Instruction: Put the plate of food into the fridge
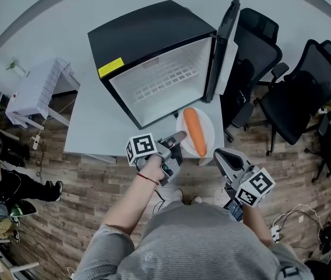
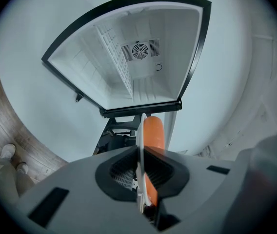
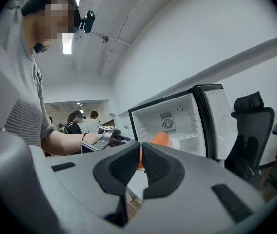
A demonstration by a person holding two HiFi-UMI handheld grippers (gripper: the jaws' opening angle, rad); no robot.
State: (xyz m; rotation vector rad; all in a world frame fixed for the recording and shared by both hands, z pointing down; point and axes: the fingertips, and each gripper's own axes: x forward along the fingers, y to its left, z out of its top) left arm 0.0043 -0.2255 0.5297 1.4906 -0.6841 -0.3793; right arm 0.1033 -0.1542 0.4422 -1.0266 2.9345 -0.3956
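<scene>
A white plate [image 1: 210, 128] carrying a long orange carrot [image 1: 194, 132] hangs just in front of the open black mini fridge [image 1: 148, 37]. My left gripper [image 1: 179, 139] is shut on the plate's near rim. In the left gripper view the plate [image 2: 139, 145] stands edge-on between the jaws, with the carrot [image 2: 153, 132] to its right and the fridge's white inside [image 2: 138, 72] straight ahead. My right gripper [image 1: 221, 157] hovers right of the plate, shut and holding nothing. The right gripper view shows its jaws [image 3: 141, 161] together, with the carrot [image 3: 159, 139] and fridge [image 3: 177, 118] beyond.
The fridge stands on a white table [image 1: 92, 124] and its door [image 1: 226, 45] is swung out to the right. Two black office chairs [image 1: 256, 57] [image 1: 305, 89] stand right of the door. A white rack [image 1: 37, 89] is at the left. People stand far off [image 3: 75, 121].
</scene>
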